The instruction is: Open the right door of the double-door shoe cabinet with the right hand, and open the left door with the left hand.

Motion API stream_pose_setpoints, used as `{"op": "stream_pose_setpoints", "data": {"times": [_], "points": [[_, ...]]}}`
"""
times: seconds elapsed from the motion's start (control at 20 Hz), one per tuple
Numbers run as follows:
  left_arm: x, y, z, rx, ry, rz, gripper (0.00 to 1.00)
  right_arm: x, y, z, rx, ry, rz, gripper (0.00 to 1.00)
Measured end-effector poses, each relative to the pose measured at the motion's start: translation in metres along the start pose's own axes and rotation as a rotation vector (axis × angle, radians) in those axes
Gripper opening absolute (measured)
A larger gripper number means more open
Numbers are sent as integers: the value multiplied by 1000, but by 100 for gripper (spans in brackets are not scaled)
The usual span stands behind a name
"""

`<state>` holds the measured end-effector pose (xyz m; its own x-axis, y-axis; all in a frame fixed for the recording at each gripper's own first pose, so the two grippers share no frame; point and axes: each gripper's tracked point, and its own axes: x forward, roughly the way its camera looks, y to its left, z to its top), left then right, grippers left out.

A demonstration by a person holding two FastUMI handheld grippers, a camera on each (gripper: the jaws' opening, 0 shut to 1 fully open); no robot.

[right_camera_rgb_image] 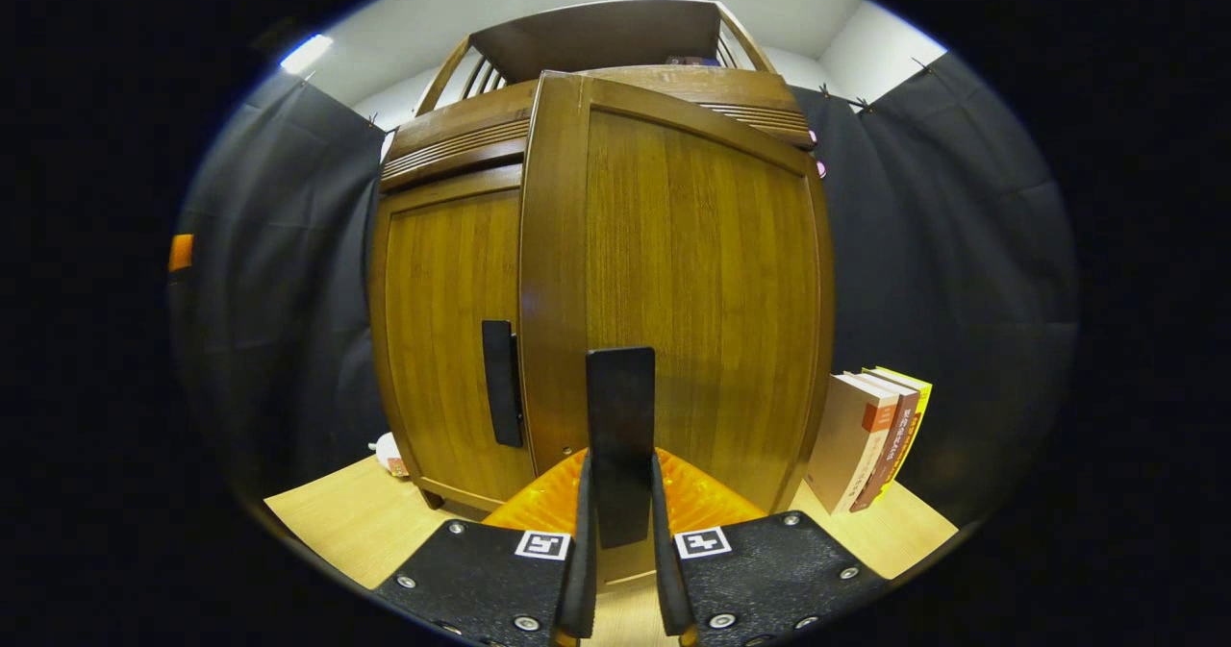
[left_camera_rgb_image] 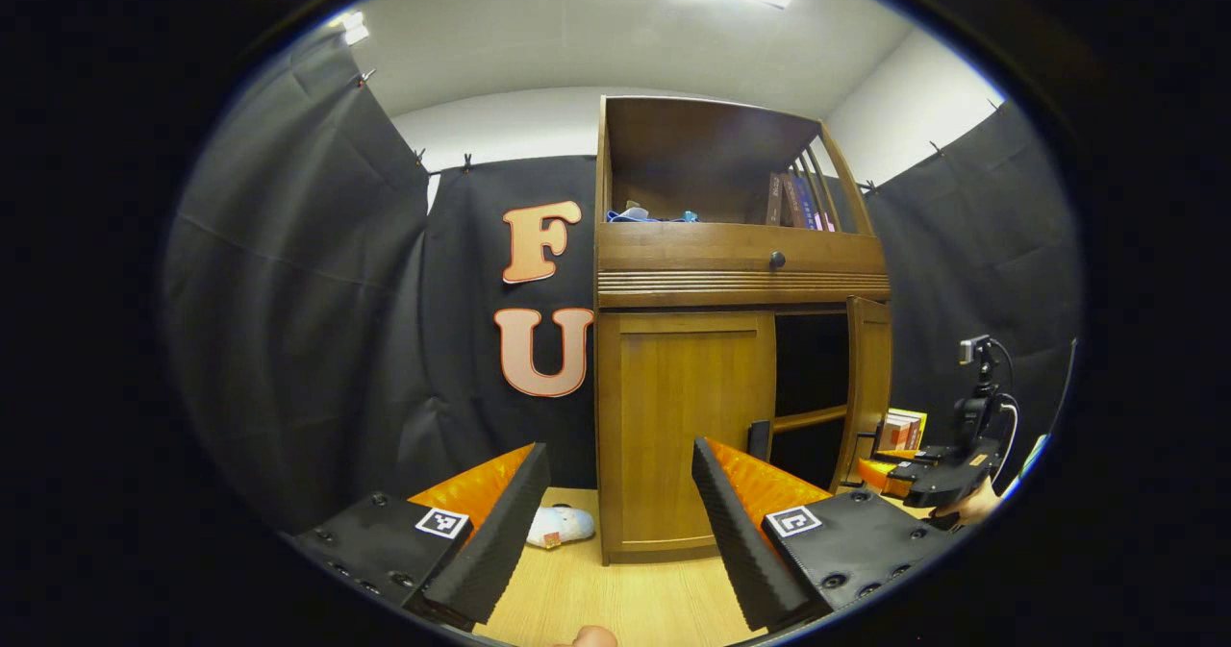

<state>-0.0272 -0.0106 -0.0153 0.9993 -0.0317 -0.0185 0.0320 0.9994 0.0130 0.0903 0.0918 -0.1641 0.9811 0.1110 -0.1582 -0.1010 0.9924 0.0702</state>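
Shoe cabinet [left_camera_rgb_image: 692,378] stands on the wooden table [left_camera_rgb_image: 615,599] against the black cloth wall, with its right door [right_camera_rgb_image: 683,291] swung partway out and its left door [left_camera_rgb_image: 685,426] flat and closed. In the right gripper view the right claw [right_camera_rgb_image: 620,532] is clenched on the dark upright handle of the right door [right_camera_rgb_image: 620,426], both fingers pressing its sides, and the dark handle of the left door [right_camera_rgb_image: 500,383] shows just beside the open door's edge. In the left gripper view the left claw [left_camera_rgb_image: 615,522] is released, fingers spread wide, near the closed left door but not touching it; the right claw and the hand holding it show farther off at the opened door.

The step in hand looks like finishing the right door's swing. To do it well, the pull should follow the door's arc around its hinge rather than run straight back, so the handle does not twist out of the grip. The books [right_camera_rgb_image: 870,440] leaning just beside the cabinet sit in the door's path, so the swing should stop short of them.

For the left door, the left claw should line its open fingers up on either side of that upright handle, close squarely, then draw outward along the hinge arc. A small soft toy [left_camera_rgb_image: 560,526] lies on the table at the cabinet's left corner, apart from the door front.
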Motion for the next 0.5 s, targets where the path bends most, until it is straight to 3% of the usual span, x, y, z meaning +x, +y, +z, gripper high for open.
{"op": "stream_pose_setpoints", "data": {"times": [0.2,0.25,0.3,0.45,0.5], "points": [[3,-12,-3,-7,9,-13,96,-24,-18,0,-5,1,-10,25],[4,-15,-5,-7,13,-15,98,-29,-21,0,-11,1,-15,31],[5,-19,-6,-9,17,-18,98,-33,-26,1,-14,-3,-20,25],[5,-32,-9,-19,22,-42,96,-47,-38,1,-33,-11,-46,25],[6,-38,-10,-20,25,-49,96,-53,-44,2,-44,-15,-56,20]]}}
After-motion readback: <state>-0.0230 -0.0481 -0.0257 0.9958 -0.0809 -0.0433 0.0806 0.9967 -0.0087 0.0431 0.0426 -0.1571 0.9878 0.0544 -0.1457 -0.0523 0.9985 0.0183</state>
